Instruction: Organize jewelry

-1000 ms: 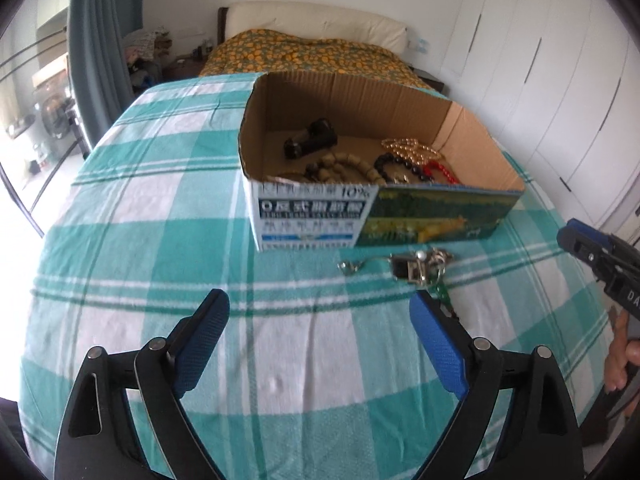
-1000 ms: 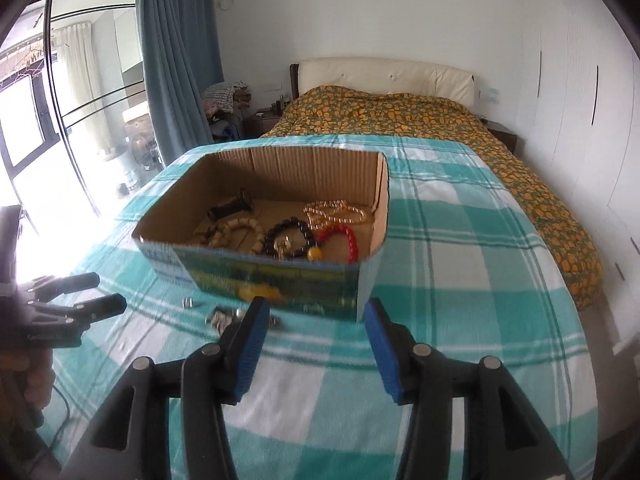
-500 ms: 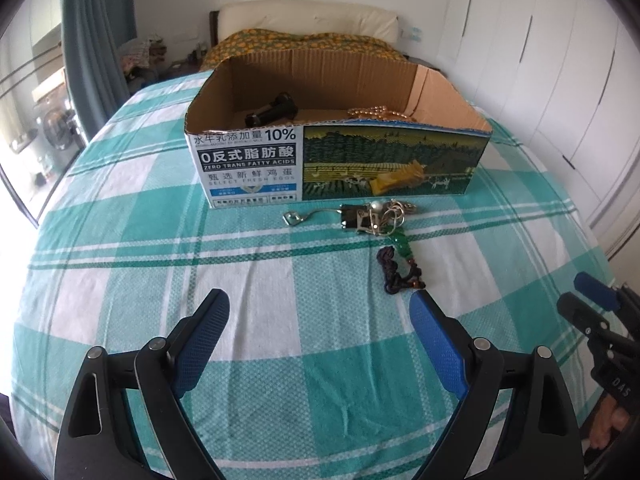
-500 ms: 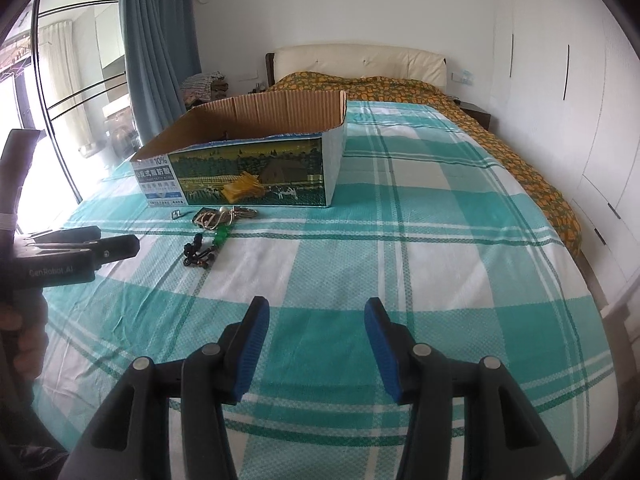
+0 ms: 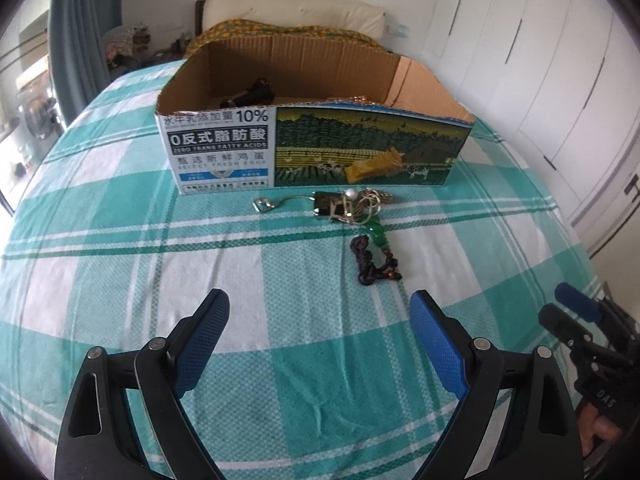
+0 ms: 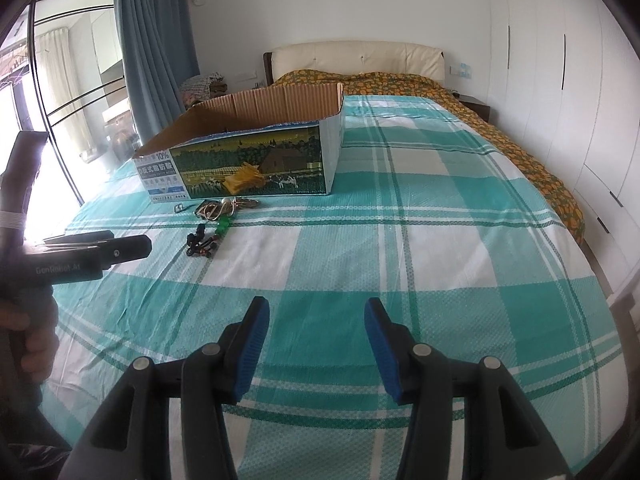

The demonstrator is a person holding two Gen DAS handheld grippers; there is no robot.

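Observation:
An open cardboard box [image 5: 320,152] [image 6: 248,164] stands on the teal plaid cloth and holds a dark piece [image 5: 252,96] and gold beads at its rim. In front of it lie a tangle of silver chains and clasps [image 5: 344,206] [image 6: 220,207] and a green pendant on a dark knotted cord [image 5: 374,256] [image 6: 204,240]. My left gripper [image 5: 320,324] is open and empty, well short of the cord. My right gripper [image 6: 316,324] is open and empty, far to the right of the jewelry.
The plaid cloth [image 6: 400,240] covers a table whose edge drops off on the right. A bed with an orange cover [image 6: 380,80] lies beyond. White wardrobes [image 6: 560,80] line the right; curtains and windows [image 6: 152,40] are on the left.
Both grippers have pulled back and dropped lower from the box. The box interior is less visible now, and the cord with the green pendant has come into full view.

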